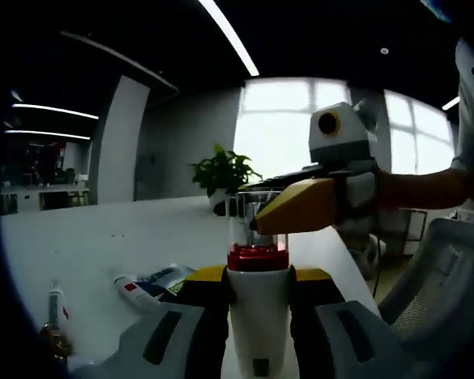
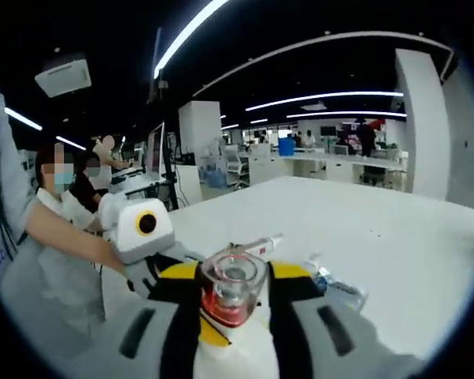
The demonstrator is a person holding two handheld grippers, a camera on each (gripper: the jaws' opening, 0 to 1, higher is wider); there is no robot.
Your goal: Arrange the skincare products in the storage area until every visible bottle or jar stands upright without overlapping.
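Observation:
A white bottle (image 1: 258,324) with a red collar and a clear cap (image 1: 257,215) stands upright between the jaws of my left gripper (image 1: 258,286), which is shut on its body. My right gripper (image 1: 296,207) comes in from the right, its yellow-tipped jaws closed on the clear cap. In the right gripper view the same cap (image 2: 232,275) is seen from above, held in my right gripper (image 2: 233,286), and the left gripper (image 2: 148,251) reaches in from the left, a hand holding it. The bottle is held above the white table (image 1: 95,237).
A white tube (image 1: 134,290) and a blue-and-white pack (image 1: 164,278) lie on the table at lower left, with a slim bottle (image 1: 57,309) further left. A tube (image 2: 262,244) and clear item (image 2: 337,289) lie beyond the cap. A plant (image 1: 221,170) stands behind; a mesh chair (image 1: 446,292) at right.

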